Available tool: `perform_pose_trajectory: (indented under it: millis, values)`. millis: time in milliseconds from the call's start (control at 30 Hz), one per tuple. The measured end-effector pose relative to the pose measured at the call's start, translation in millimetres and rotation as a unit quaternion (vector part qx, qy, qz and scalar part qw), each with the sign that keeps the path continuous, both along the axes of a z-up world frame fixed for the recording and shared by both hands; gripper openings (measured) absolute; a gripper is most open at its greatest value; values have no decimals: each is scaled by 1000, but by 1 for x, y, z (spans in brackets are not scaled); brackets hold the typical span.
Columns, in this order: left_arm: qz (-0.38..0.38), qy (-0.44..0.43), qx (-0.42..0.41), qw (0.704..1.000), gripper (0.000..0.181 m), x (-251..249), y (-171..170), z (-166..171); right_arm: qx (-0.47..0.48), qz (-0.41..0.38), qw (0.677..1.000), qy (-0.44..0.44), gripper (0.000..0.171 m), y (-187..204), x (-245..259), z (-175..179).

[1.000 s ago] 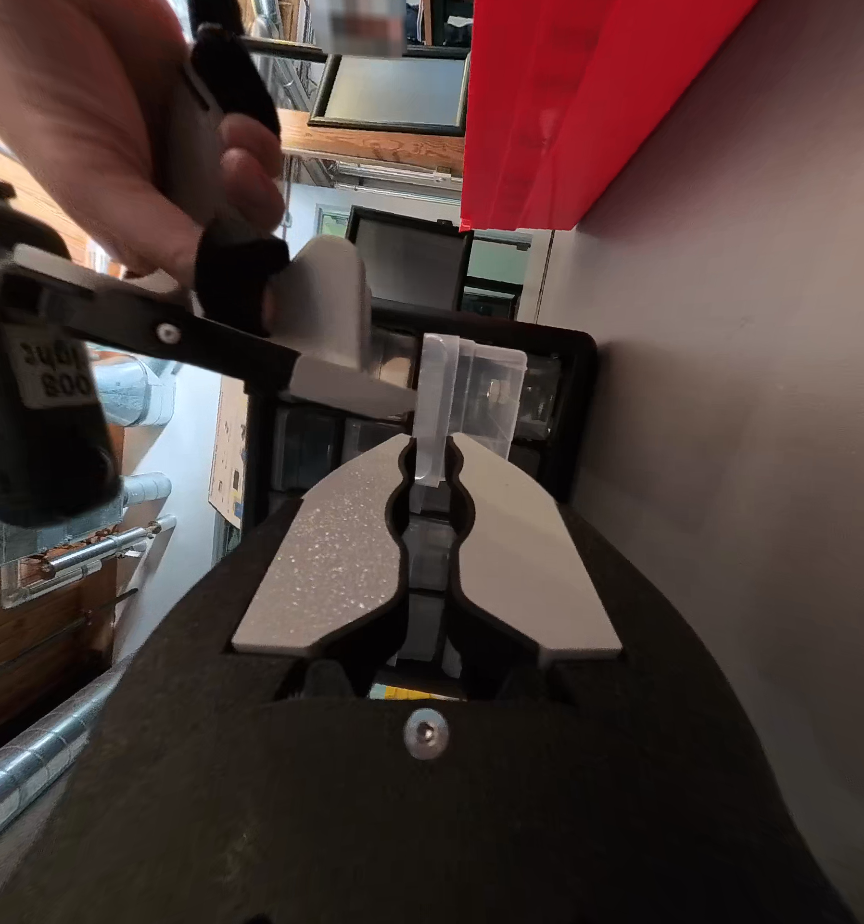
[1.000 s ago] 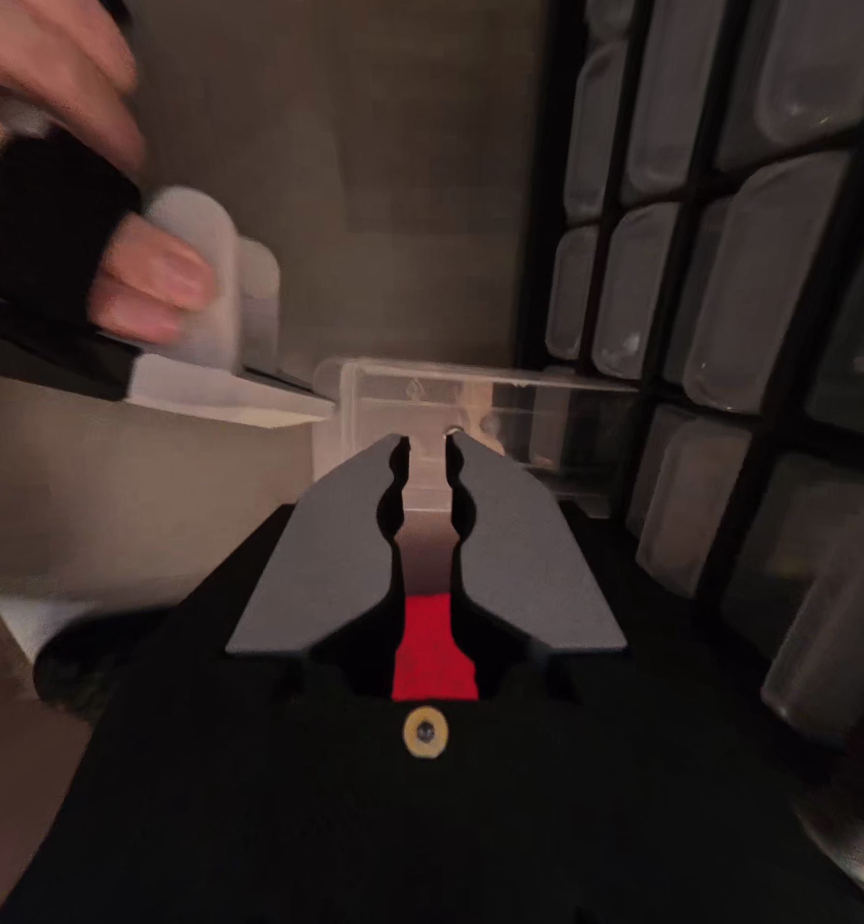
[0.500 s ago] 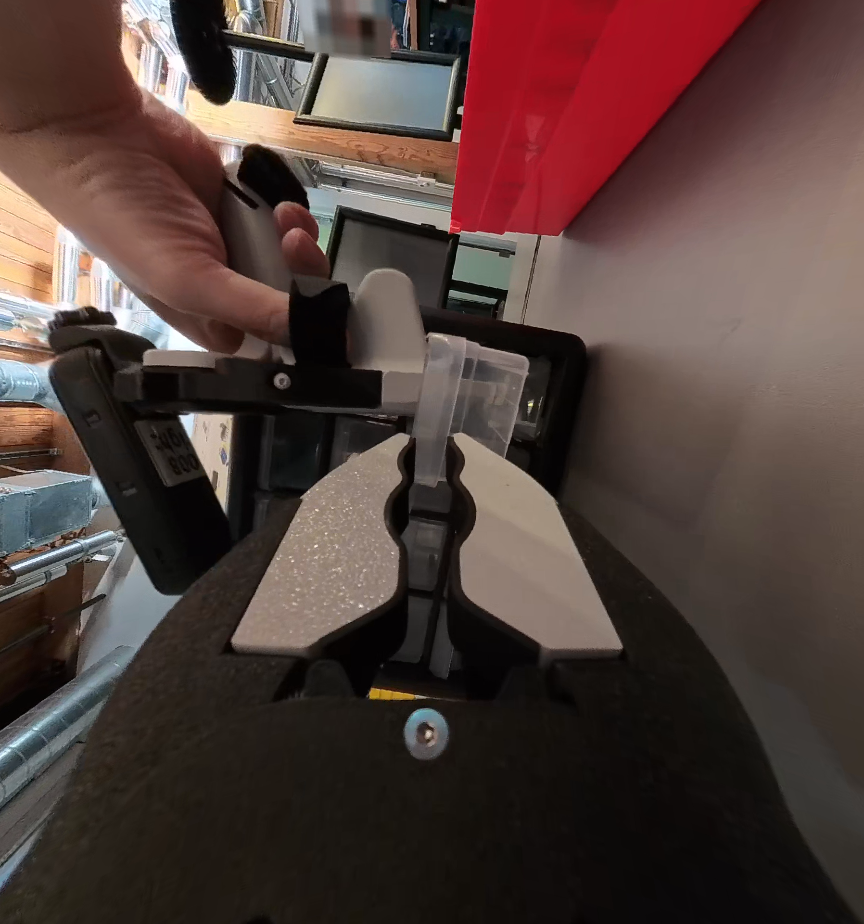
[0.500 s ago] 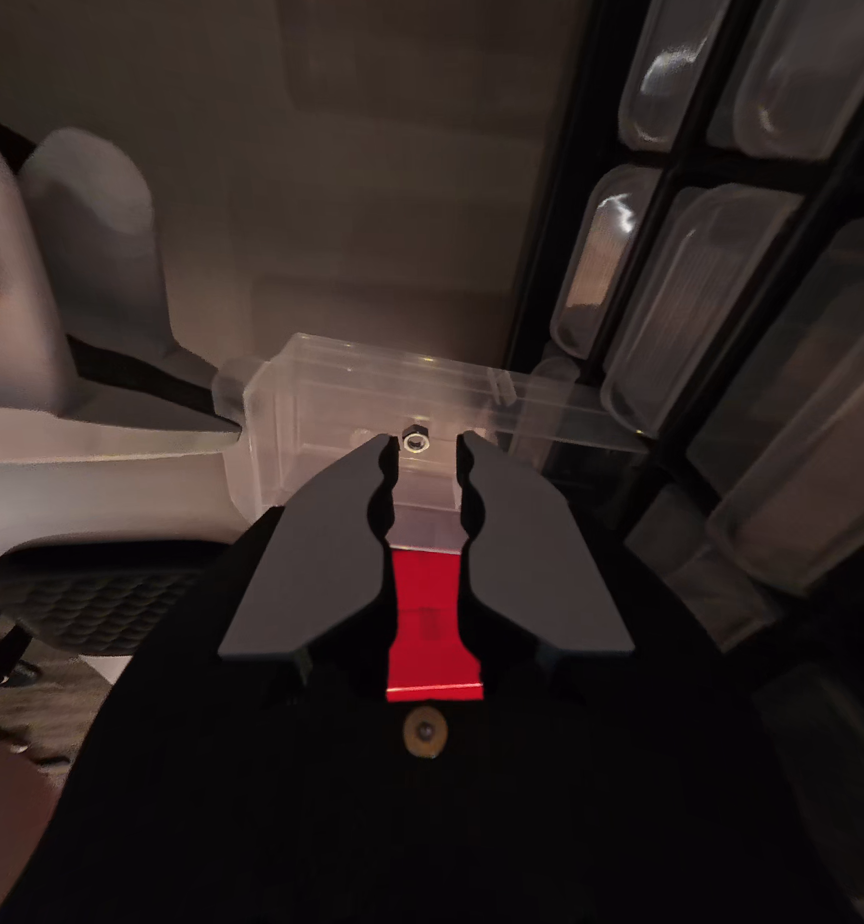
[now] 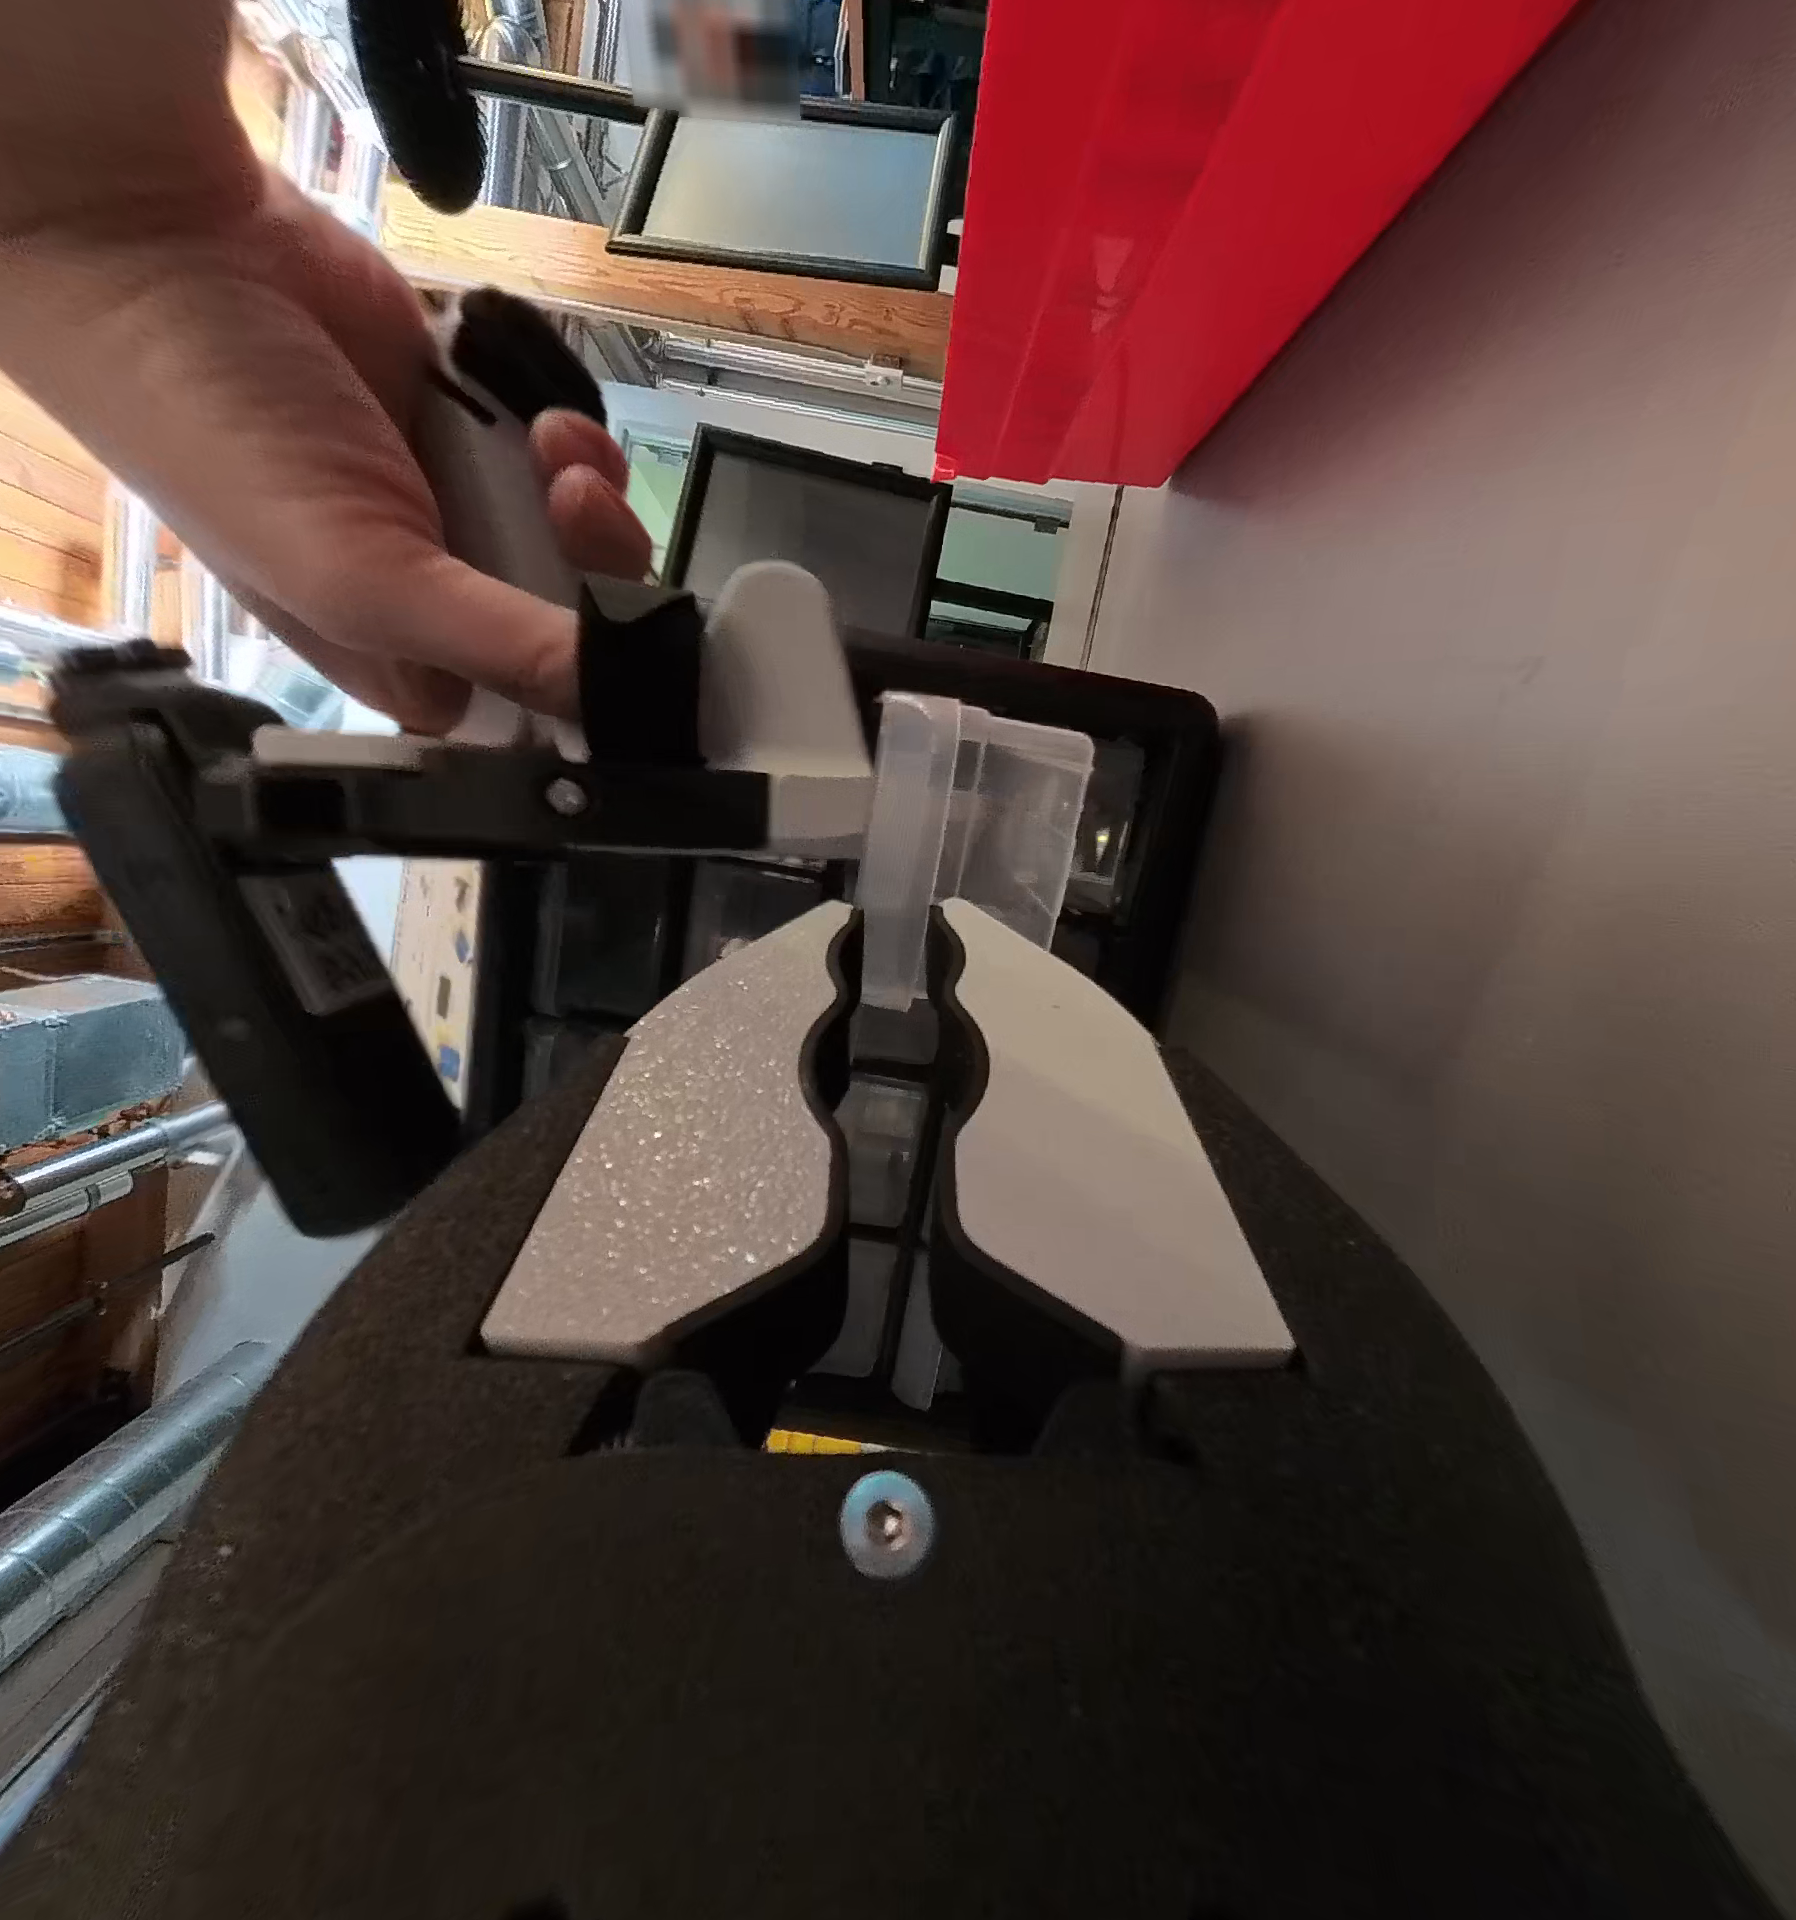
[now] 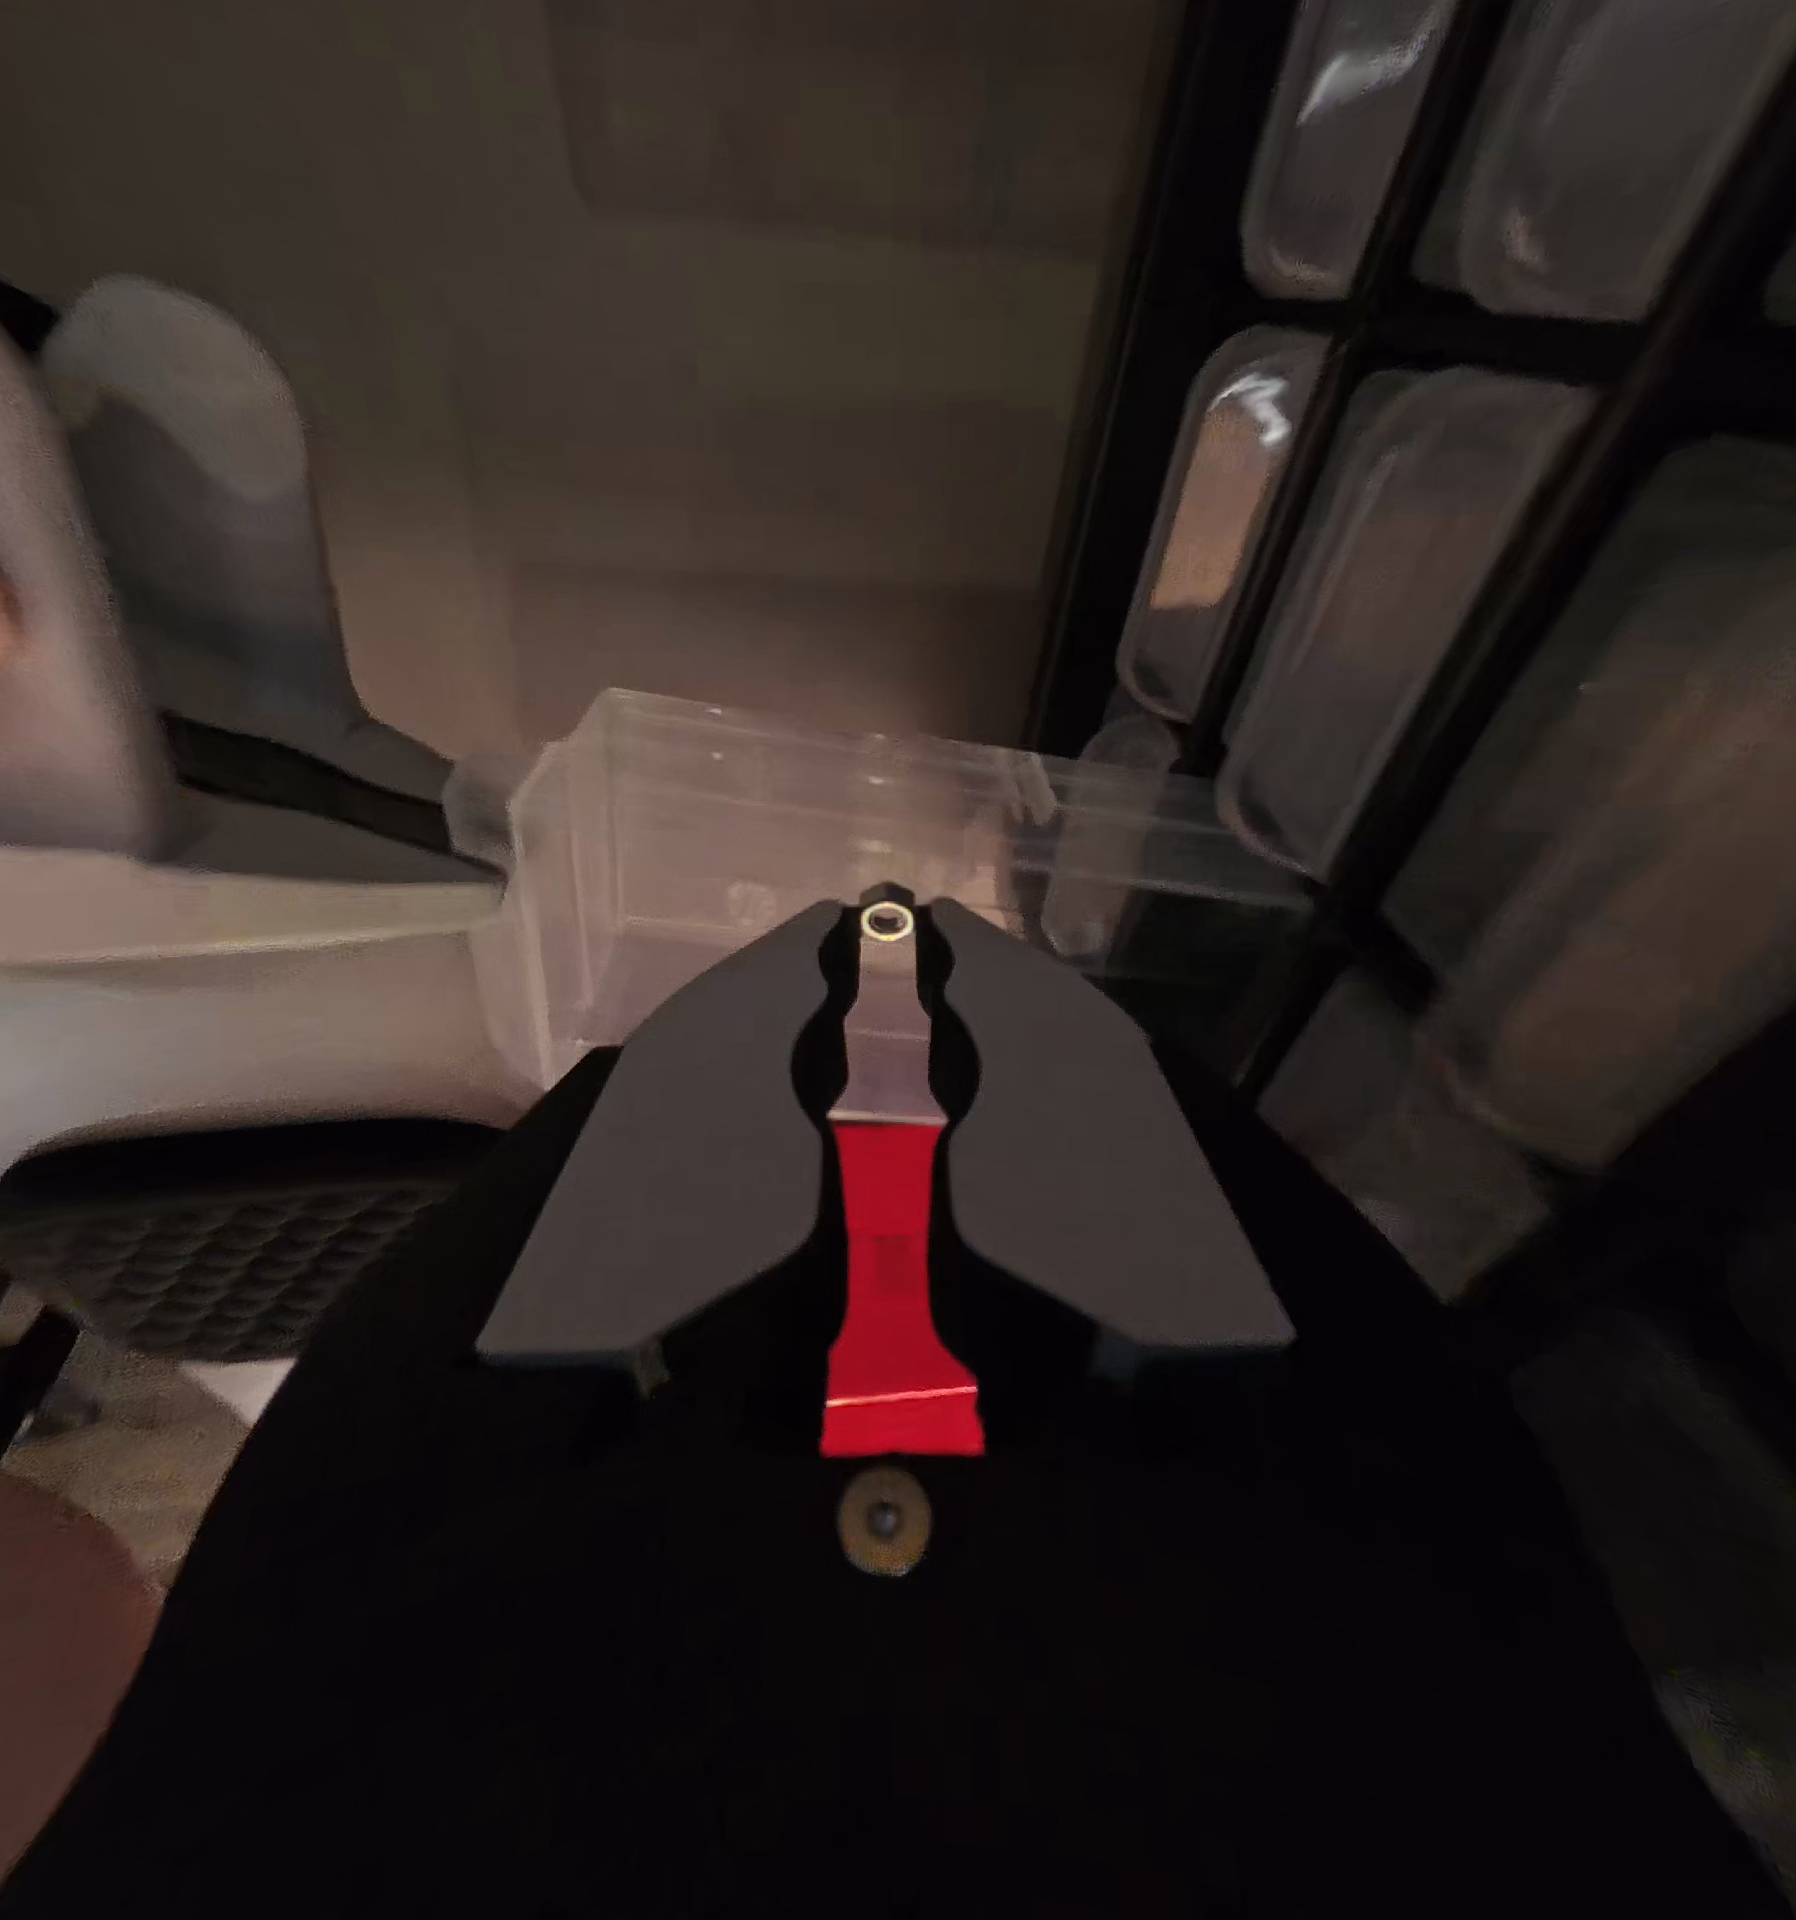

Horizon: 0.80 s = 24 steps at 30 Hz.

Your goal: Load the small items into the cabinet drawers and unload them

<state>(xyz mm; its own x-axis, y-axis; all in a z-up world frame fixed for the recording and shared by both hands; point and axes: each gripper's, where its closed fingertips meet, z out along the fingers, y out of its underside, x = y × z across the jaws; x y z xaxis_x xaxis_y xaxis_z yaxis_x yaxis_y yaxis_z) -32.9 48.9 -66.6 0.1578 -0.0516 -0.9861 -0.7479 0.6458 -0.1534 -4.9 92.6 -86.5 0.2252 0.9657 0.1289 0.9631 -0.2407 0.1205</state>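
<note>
A clear plastic drawer [image 5: 1019,821] is pulled out of the black small-parts cabinet [image 5: 1180,790]. My left gripper [image 5: 899,914] is shut on the drawer's front tab and holds it out. In the right wrist view the same drawer [image 6: 769,810] sticks out of the cabinet frame [image 6: 1112,520] just under my right gripper [image 6: 886,914]. The right fingertips are closed on a small metal nut [image 6: 886,921] over the open drawer. The right gripper also shows in the left wrist view [image 5: 821,810], held by a hand [image 5: 302,468], with its tip at the drawer's front.
Several closed clear drawers [image 6: 1393,623] fill the cabinet beside the open one. A red panel [image 5: 1185,208] and a grey surface [image 5: 1496,935] lie to one side. Monitors [image 5: 790,187] and metal pipes [image 5: 73,1507] stand behind. Left tips to right tips: about 6 cm. Between my right fingertips and the black small-parts cabinet [image 5: 1180,790] there is roughly 8 cm.
The right gripper came in over the open drawer, opened a little around the nut, then narrowed onto it. The left gripper kept its hold on the drawer tab.
</note>
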Motion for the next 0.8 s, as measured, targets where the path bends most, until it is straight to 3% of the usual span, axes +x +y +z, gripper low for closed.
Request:
perform_pose_trajectory:
  millis: [167, 300, 367, 433, 500, 633, 800]
  values:
    - [-1, 1, 1, 1000, 11, 0, 0, -1, 131, 6, 972, 195, 12, -10, -16, 61]
    - [-2, -1, -1, 1000, 11, 1, 0, -1, 259, -91, 924, 267, 11, -31, 50, 99]
    - [0, 1, 0, 1000, 11, 2, 1, -1, 248, -189, 921, 234, 11, -38, 111, 86]
    - [4, 2, 0, 1000, 11, 3, 3, -2, 209, -324, 901, 201, 11, -41, 174, 55]
    - [8, -1, -1, 1000, 11, 5, 5, -1, 165, -409, 881, 172, 12, -44, 218, 16]
    - [20, -1, -2, 1000, 11, 9, 11, 1, 93, -464, 871, 135, 12, -49, 250, -38]
    - [32, -2, -8, 999, 11, 13, 22, 3, 55, -477, 869, 119, 12, -49, 256, -64]
